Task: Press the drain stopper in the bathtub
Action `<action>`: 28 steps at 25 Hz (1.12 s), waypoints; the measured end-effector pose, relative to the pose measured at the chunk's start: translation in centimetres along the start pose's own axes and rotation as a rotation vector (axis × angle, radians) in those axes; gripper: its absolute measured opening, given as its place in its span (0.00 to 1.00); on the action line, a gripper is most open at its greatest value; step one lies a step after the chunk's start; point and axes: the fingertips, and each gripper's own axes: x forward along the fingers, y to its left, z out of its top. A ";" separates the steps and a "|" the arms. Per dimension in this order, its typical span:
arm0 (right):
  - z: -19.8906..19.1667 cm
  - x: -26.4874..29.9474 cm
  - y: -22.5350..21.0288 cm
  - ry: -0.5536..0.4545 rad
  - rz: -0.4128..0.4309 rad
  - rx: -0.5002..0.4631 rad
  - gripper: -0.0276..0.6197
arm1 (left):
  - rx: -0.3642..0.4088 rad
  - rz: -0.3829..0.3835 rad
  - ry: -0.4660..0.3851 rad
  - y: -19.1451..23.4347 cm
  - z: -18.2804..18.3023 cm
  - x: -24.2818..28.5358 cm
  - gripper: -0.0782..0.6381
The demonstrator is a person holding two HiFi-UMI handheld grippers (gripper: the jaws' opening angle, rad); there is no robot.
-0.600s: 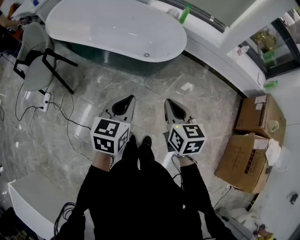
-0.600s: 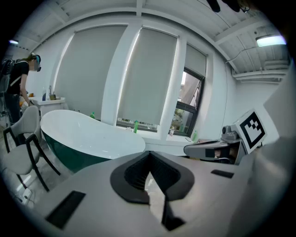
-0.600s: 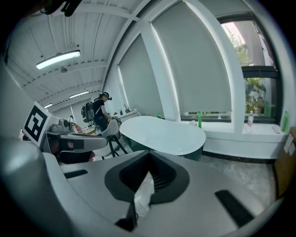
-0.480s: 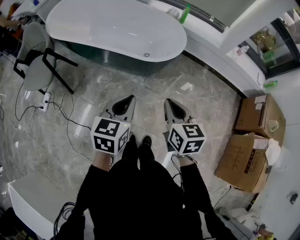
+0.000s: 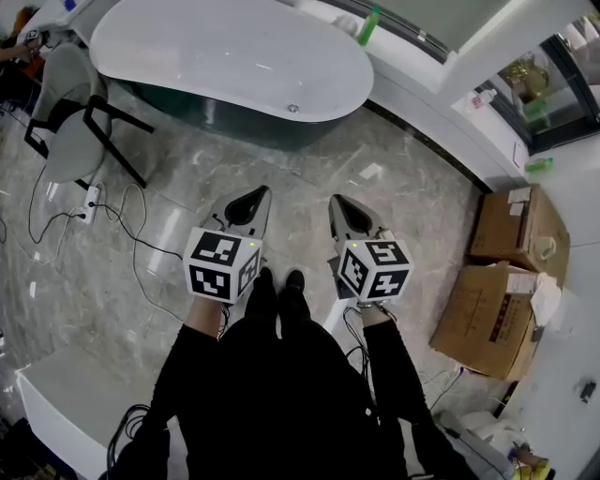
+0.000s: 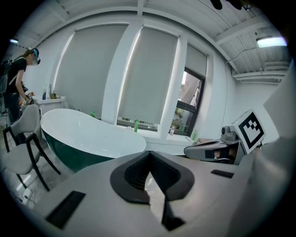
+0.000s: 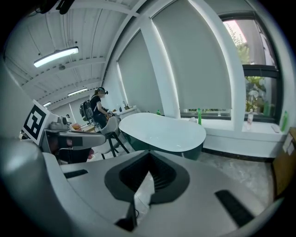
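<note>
The white oval bathtub (image 5: 225, 56) with a dark green outside stands at the top of the head view, with a small round metal drain stopper (image 5: 292, 108) near its near rim. My left gripper (image 5: 255, 193) and right gripper (image 5: 336, 201) are side by side over the marble floor, well short of the tub. Both are shut with nothing between the jaws. In the left gripper view the left gripper (image 6: 149, 152) points toward the bathtub (image 6: 92, 134). From the right gripper (image 7: 149, 153) the bathtub (image 7: 162, 129) lies ahead; the stopper is hidden in both gripper views.
A grey chair (image 5: 66, 112) with black legs stands left of the tub, with a power strip (image 5: 92, 202) and cables on the floor beside it. Cardboard boxes (image 5: 511, 281) are stacked at the right. A green bottle (image 5: 371, 26) is on the window ledge. Another person (image 6: 18, 88) stands beyond the chair.
Both grippers have shifted very slightly in the head view; they remain shut and at the same distance from the tub.
</note>
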 end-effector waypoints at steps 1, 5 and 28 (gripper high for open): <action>0.1 0.3 0.1 0.001 0.004 0.005 0.04 | -0.001 0.002 -0.001 0.3 0.0 0.2 0.12; 0.9 1.7 0.6 -0.013 0.000 0.006 0.05 | -0.004 -0.002 -0.002 1.3 0.1 0.9 0.12; 9.0 9.8 -2.9 -0.059 -0.025 0.008 0.04 | -0.010 0.021 -0.032 7.1 5.9 9.2 0.12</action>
